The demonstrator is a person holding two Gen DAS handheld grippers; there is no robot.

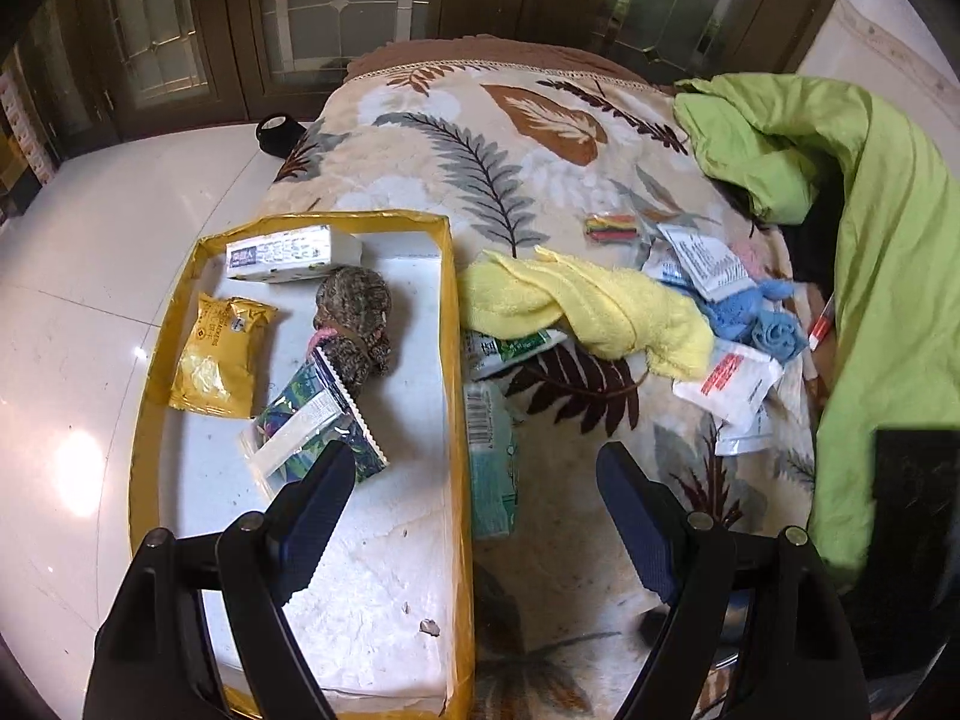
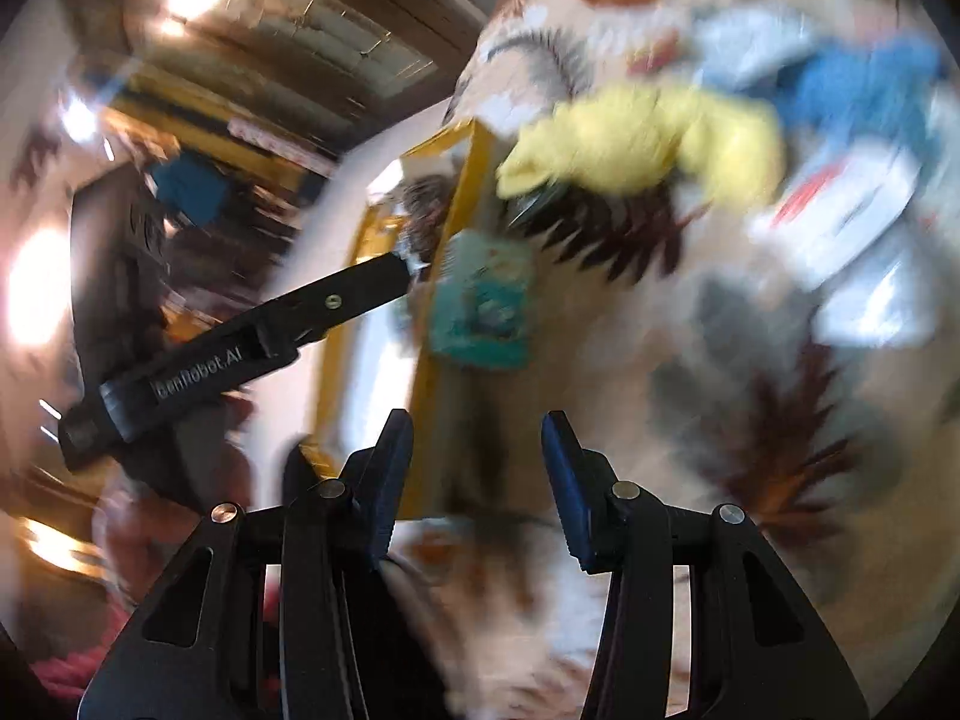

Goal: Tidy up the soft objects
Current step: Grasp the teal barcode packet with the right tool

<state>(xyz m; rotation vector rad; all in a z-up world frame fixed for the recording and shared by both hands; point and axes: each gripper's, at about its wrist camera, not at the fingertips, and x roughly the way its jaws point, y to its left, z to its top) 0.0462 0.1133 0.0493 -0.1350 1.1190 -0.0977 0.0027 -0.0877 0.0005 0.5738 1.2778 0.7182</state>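
A yellow-rimmed tray (image 1: pixel 453 312) with a white bottom lies at the left on a leaf-patterned blanket (image 1: pixel 480 138). In it are a brown knitted piece (image 1: pixel 354 312), a white tissue pack (image 1: pixel 288 252), a yellow packet (image 1: pixel 216 354) and a printed zip bag (image 1: pixel 312 426). To the tray's right lie a yellow towel (image 1: pixel 576 306) and a blue cloth (image 1: pixel 762 324). My left gripper (image 1: pixel 477 450) hangs open and empty over the tray's right rim. The right wrist view is blurred. It shows my right gripper (image 2: pixel 477 420) open and empty above the blanket, with the yellow towel (image 2: pixel 636 144) ahead.
A teal packet (image 1: pixel 489 456) lies against the tray's outer right side, and a green one lies under the towel's edge. White sachets (image 1: pixel 726 384) lie by the blue cloth. A lime-green jacket (image 1: pixel 888 276) fills the right side. White tiled floor (image 1: pixel 90 300) lies to the left.
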